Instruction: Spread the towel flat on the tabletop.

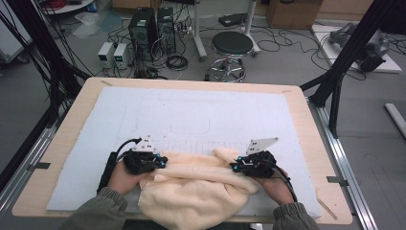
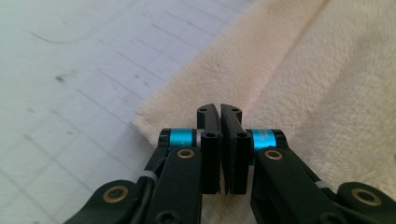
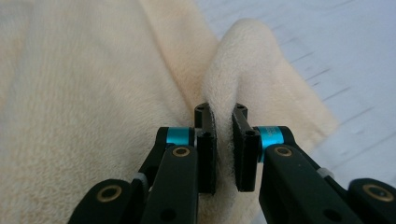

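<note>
Towel (image 1: pixel 196 189): a cream, fluffy cloth lying bunched at the near edge of the worktop (image 1: pixel 62 143), on the pale blue-white mat (image 1: pixel 191 110); its near part runs off the bottom of the high view, so its full outline cannot be made out.
Left hand-held gripper (image 1: pixel 162 162): resting at the towel's left far edge, jaws pressed together; in the left gripper view (image 2: pixel 219 112) the tips sit over the towel's border, with almost no gap between them, and the black jaws cover the spot, so whether a thin fold is caught there cannot be told.
Right hand-held gripper (image 1: pixel 236 167): at the towel's right far edge; in the right gripper view (image 3: pixel 220 114) the jaws pinch a raised ridge of towel that stands up between the pads.
Hands: each hand wraps its gripper from below; the left hand (image 1: pixel 122 178) and right hand (image 1: pixel 275 184) are partly hidden by the gripper bodies and by olive sleeves cut off at the frame's bottom.
Mat: faint drawn lines and a grid show ahead of the towel; what they outline is too pale to read.
Floor beyond the worktop: a black stool (image 1: pixel 231 45), computer towers (image 1: pixel 142 26) and tangled cables, small and indistinct.
</note>
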{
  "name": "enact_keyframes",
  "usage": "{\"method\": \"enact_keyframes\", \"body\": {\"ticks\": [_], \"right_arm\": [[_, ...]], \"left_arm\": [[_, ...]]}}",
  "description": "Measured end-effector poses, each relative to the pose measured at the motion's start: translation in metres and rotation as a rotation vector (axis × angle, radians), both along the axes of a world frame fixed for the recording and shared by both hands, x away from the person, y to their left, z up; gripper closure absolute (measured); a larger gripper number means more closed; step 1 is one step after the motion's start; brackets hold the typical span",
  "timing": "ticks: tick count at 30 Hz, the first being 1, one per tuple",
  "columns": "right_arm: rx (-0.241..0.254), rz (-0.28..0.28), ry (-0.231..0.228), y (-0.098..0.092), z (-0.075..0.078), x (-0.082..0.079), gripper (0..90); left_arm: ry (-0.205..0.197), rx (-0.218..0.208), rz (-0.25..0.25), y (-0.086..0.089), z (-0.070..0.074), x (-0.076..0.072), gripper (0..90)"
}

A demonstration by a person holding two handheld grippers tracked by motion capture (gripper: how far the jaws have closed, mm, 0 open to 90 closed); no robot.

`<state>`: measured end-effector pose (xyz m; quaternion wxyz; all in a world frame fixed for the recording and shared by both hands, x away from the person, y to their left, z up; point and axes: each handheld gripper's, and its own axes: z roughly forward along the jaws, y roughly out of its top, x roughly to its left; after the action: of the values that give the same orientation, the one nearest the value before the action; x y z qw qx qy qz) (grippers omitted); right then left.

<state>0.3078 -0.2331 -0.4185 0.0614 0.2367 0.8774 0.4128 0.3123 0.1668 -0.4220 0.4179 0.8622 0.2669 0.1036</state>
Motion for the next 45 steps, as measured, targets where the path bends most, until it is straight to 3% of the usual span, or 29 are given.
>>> {"method": "enact_keyframes", "body": {"ticks": [3, 7, 9, 10, 13, 16, 18, 21, 24, 26, 28, 32, 35, 37, 39, 40, 41, 43, 45], "right_arm": [[0.027, -0.05, -0.055, -0.004, 0.016, 0.001, 83.1], [0.062, -0.106, -0.132, -0.004, 0.039, 0.003, 82.2], [0.063, -0.135, -0.147, -0.004, 0.046, 0.006, 81.5], [0.061, -0.145, -0.152, -0.004, 0.046, 0.007, 79.7], [0.026, -0.157, -0.096, -0.002, 0.033, 0.012, 74.8], [-0.027, -0.145, -0.009, 0.0, 0.011, 0.014, 66.9], [-0.02, -0.131, 0.029, 0.0, 0.0, 0.012, 66.1], [-0.025, -0.099, 0.061, -0.003, -0.004, 0.006, 65.0], [-0.019, -0.097, 0.032, -0.009, 0.003, 0.002, 63.5], [0.004, -0.124, 0.004, -0.016, 0.01, 0.004, 63.7], [0.038, -0.15, -0.026, -0.022, 0.018, 0.007, 64.0], [0.034, -0.179, -0.081, -0.022, 0.02, 0.02, 63.8], [0.007, -0.191, -0.017, -0.017, 0.005, 0.036, 55.7], [-0.061, -0.19, 0.011, -0.01, -0.008, 0.044, 55.6], [-0.076, -0.19, 0.023, -0.005, -0.013, 0.048, 60.8], [-0.078, -0.185, 0.025, -0.003, -0.016, 0.049, 67.2], [-0.092, -0.179, 0.021, 0.0, -0.017, 0.05, 73.9], [-0.1, -0.163, 0.013, 0.001, -0.016, 0.05, 84.0], [-0.127, -0.181, -0.004, 0.0, -0.011, 0.047, 85.3]], "left_arm": [[-0.067, -0.069, 0.056, 0.004, 0.016, 0.001, 87.0], [-0.179, -0.096, 0.096, 0.004, 0.039, 0.0, 87.1], [-0.194, -0.106, 0.099, 0.004, 0.044, 0.001, 87.0], [-0.188, -0.086, 0.095, 0.003, 0.042, 0.002, 87.0], [-0.142, -0.024, 0.08, 0.0, 0.03, 0.003, 86.9], [-0.084, 0.004, 0.068, 0.002, 0.014, 0.004, 86.9], [-0.031, 0.026, 0.061, 0.006, 0.005, 0.005, 86.8], [0.01, 0.047, 0.053, 0.013, -0.003, 0.004, 86.6], [0.016, 0.033, 0.049, 0.017, -0.003, 0.005, 85.0], [-0.002, -0.023, 0.055, 0.02, 0.002, 0.006, 80.1], [-0.036, -0.086, 0.082, 0.026, 0.009, 0.007, 74.0], [-0.043, -0.124, 0.148, 0.031, 0.013, 0.018, 65.0], [0.019, -0.099, 0.151, 0.026, 0.004, 0.027, 53.3], [0.061, -0.073, 0.135, 0.022, -0.003, 0.032, 52.7], [0.111, -0.045, 0.11, 0.017, -0.011, 0.035, 56.2], [0.122, -0.022, 0.087, 0.015, -0.014, 0.036, 64.1], [0.108, -0.002, 0.08, 0.013, -0.014, 0.035, 72.4], [0.087, -0.01, 0.082, 0.012, -0.011, 0.033, 82.9], [0.032, 0.0, 0.107, 0.012, -0.006, 0.03, 83.7]]}}
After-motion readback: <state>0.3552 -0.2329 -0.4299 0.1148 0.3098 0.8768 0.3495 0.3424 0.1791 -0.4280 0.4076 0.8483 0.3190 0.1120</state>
